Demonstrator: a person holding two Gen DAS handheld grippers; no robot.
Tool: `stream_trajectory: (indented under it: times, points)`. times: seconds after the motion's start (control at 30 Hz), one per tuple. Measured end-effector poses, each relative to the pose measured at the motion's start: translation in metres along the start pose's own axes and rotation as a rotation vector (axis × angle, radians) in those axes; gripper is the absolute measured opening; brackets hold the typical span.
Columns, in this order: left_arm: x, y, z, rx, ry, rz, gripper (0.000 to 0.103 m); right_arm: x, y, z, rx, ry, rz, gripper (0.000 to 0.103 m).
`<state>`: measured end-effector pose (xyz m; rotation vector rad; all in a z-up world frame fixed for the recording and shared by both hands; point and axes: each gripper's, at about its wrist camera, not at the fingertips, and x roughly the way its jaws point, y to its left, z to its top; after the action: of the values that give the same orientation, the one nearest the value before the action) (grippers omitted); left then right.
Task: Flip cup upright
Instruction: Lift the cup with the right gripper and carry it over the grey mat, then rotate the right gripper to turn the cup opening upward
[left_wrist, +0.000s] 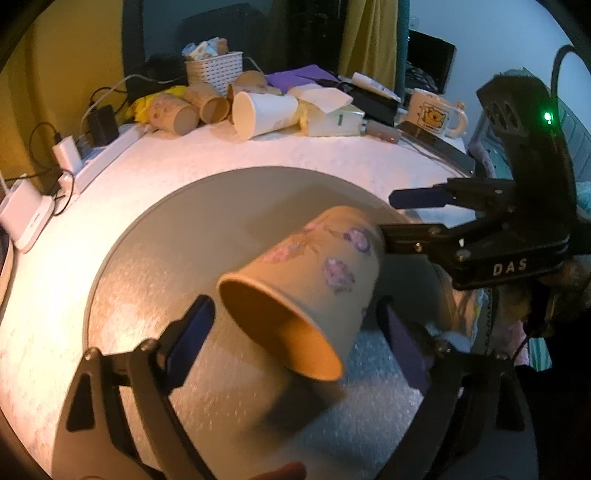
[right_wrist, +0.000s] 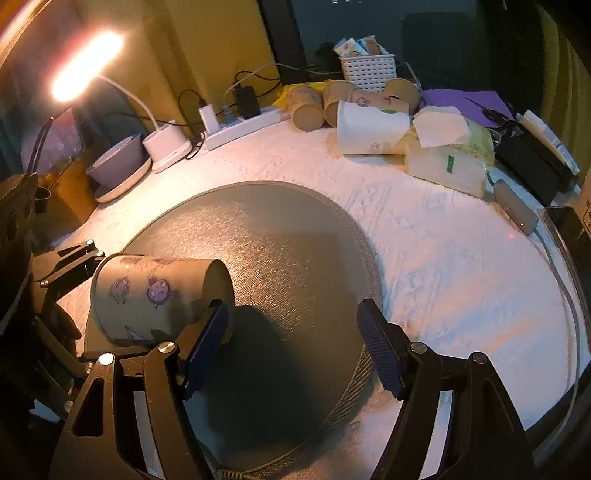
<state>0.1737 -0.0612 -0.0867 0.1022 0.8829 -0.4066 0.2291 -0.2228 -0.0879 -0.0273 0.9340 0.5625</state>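
Observation:
A brown paper cup (left_wrist: 310, 291) with pink and purple cartoon prints is tilted on its side above the round grey mat (left_wrist: 207, 206), open mouth toward the left wrist camera. My left gripper (left_wrist: 295, 332) is open, its fingers either side of the cup's mouth with a gap on the left. My right gripper (left_wrist: 391, 218) is open in that view, and its lower finger touches the cup's closed end. In the right wrist view the cup (right_wrist: 155, 295) lies left of my open right gripper (right_wrist: 291, 343), against its left finger (right_wrist: 207, 343). What bears the cup is unclear.
Several paper cups (left_wrist: 207, 107) lie on their sides at the table's far edge, with a white basket (left_wrist: 214, 72), tissue pack (left_wrist: 332, 118) and cartoon mug (left_wrist: 436, 114). A power strip (right_wrist: 240, 127), lamp base (right_wrist: 166, 146) and bowl (right_wrist: 118, 170) stand far left.

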Motion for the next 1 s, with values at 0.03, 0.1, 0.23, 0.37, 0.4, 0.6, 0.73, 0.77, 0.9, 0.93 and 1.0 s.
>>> stream_trajectory:
  times: [0.03, 0.1, 0.23, 0.37, 0.4, 0.6, 0.73, 0.77, 0.9, 0.93, 1.0]
  points:
    - [-0.002, 0.0, -0.001, -0.005, 0.0, 0.002, 0.091, 0.0, 0.001, 0.0, -0.004, 0.001, 0.001, 0.075]
    - [-0.006, 0.002, -0.005, -0.021, 0.003, 0.013, 0.091, -0.001, 0.004, -0.002, -0.016, 0.006, 0.004, 0.075]
    - [-0.012, 0.01, -0.015, -0.068, 0.01, 0.04, 0.091, -0.004, 0.011, -0.006, -0.05, 0.019, 0.011, 0.075]
    - [-0.022, 0.021, -0.026, -0.12, 0.002, 0.074, 0.091, -0.01, 0.025, -0.009, -0.11, 0.032, 0.02, 0.075]
    - [-0.025, 0.024, -0.028, -0.133, -0.001, 0.08, 0.091, -0.013, 0.029, -0.009, -0.132, 0.033, 0.019, 0.075]
    - [-0.038, 0.043, -0.043, -0.204, -0.019, 0.122, 0.091, -0.033, 0.038, -0.003, -0.231, 0.023, 0.022, 0.075]
    - [-0.043, 0.057, -0.048, -0.255, -0.038, 0.135, 0.091, -0.034, 0.059, 0.01, -0.348, 0.036, 0.046, 0.075]
    - [-0.045, 0.06, -0.05, -0.268, -0.043, 0.136, 0.091, -0.032, 0.067, 0.012, -0.384, 0.04, 0.055, 0.075]
    - [-0.049, 0.07, -0.055, -0.31, -0.06, 0.134, 0.091, -0.023, 0.098, 0.02, -0.515, 0.071, 0.098, 0.075]
    - [-0.051, 0.073, -0.057, -0.32, -0.064, 0.133, 0.091, -0.019, 0.105, 0.021, -0.543, 0.081, 0.098, 0.076]
    - [-0.052, 0.079, -0.061, -0.339, -0.072, 0.132, 0.091, -0.01, 0.118, 0.021, -0.599, 0.105, 0.101, 0.077]
